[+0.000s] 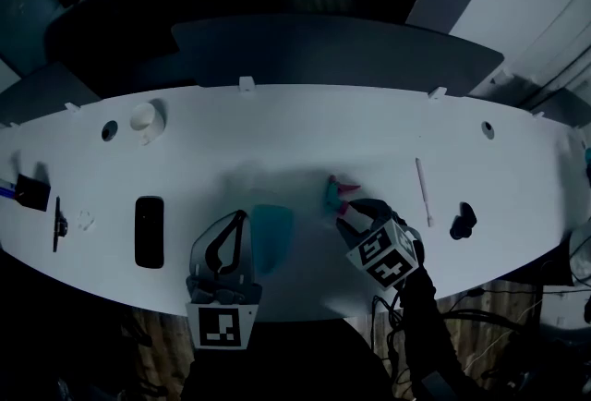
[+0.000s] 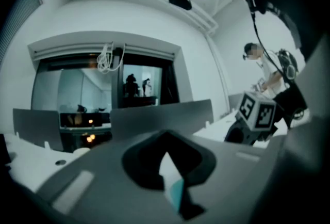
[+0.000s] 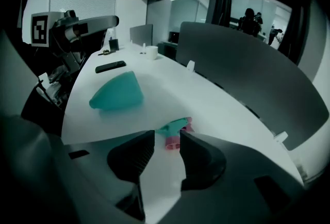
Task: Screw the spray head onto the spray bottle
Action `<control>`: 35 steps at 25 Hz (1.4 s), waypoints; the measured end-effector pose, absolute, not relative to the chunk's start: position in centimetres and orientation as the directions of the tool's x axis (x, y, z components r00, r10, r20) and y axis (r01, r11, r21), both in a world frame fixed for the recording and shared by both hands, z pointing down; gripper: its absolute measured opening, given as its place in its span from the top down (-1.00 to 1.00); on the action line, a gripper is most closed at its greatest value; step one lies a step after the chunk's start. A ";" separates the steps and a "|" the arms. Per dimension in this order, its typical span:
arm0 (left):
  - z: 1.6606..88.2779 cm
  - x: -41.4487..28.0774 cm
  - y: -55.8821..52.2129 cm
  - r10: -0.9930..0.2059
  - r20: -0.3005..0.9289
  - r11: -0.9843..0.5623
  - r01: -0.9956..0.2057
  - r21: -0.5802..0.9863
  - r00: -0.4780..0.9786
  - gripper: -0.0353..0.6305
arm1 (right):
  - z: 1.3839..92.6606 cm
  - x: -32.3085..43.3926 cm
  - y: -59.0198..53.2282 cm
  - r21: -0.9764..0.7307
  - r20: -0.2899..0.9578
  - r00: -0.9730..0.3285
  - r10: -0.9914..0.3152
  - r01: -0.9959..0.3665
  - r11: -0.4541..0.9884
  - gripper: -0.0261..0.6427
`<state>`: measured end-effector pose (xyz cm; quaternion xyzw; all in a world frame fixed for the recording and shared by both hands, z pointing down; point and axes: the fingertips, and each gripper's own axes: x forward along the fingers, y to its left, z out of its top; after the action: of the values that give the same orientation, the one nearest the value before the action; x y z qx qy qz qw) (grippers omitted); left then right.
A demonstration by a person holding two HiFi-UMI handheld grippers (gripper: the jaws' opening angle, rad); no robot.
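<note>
A teal spray bottle (image 1: 272, 233) lies on its side on the white table (image 1: 305, 127), just right of my left gripper (image 1: 240, 219). That gripper is shut with nothing in it. In the left gripper view only a teal sliver of the bottle (image 2: 177, 193) shows under the closed left gripper (image 2: 166, 158). The teal and pink spray head (image 1: 340, 194) lies on the table at centre right. My right gripper (image 1: 351, 216) tilts down right behind it, open. In the right gripper view the spray head (image 3: 175, 129) sits just beyond the right gripper (image 3: 166, 140), untouched, and the bottle (image 3: 117, 93) lies farther left.
A black remote (image 1: 149, 231), a pen (image 1: 57, 224) and a black block (image 1: 32, 193) lie at the left. A white cup (image 1: 145, 117) stands at the back left. A thin pale tube (image 1: 423, 191) and a small black part (image 1: 463, 221) lie right of the spray head. A grey divider (image 1: 323, 53) lines the far edge.
</note>
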<state>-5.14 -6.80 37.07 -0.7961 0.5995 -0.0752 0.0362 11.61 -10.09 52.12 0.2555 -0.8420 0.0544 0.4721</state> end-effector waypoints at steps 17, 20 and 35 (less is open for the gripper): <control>37.8 -8.8 -7.4 -0.972 0.104 -0.224 -0.963 -0.149 0.210 0.88 | 56.4 11.0 -11.7 0.071 0.985 -0.132 -0.110 -0.264 0.962 0.47; 37.9 -9.5 -7.3 -0.973 0.115 -0.219 -0.961 -0.170 0.201 0.88 | 56.9 10.7 -11.8 0.058 0.991 -0.105 -0.086 -0.249 0.967 0.47; 37.7 -10.3 -7.7 -0.977 0.098 -0.201 -0.969 -0.144 0.188 0.88 | 58.3 10.1 -11.6 -0.016 1.000 -0.015 0.013 -0.213 0.977 0.47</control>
<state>-10.32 -7.71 37.68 -0.7703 0.6316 -0.0839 0.0246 10.08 -11.63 58.25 0.0705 -0.7076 0.0808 0.6984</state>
